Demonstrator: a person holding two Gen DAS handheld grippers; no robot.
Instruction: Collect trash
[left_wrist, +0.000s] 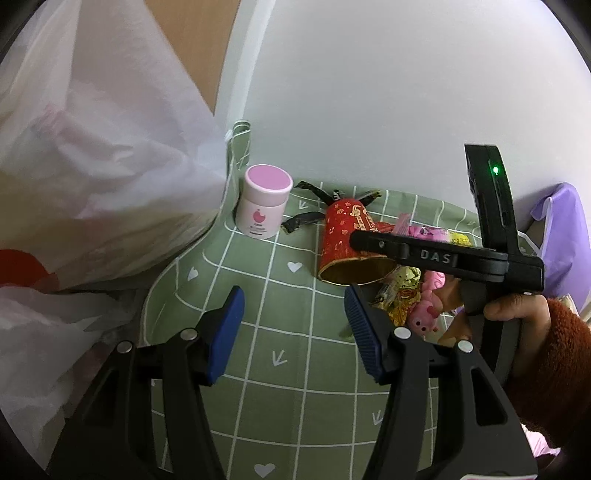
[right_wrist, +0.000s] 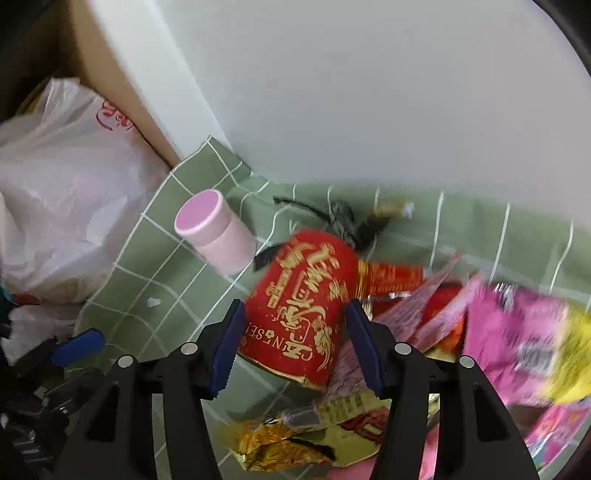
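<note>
Tongs on our right (right_wrist: 293, 338) stand spread around the red paper tube (right_wrist: 295, 306) lying near the tabletop's (left_wrist: 280, 328) back edge, left tongs (left_wrist: 293, 332) released and empty; we judge it light and crushable, best pinched gently mid-body.

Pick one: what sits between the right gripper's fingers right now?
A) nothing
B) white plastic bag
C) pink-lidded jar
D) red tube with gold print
D: in the right wrist view the red tube lies on its side between the blue pads of the open right gripper, while the pink-lidded jar stands apart behind it and the white plastic bag is off to the left.
</note>
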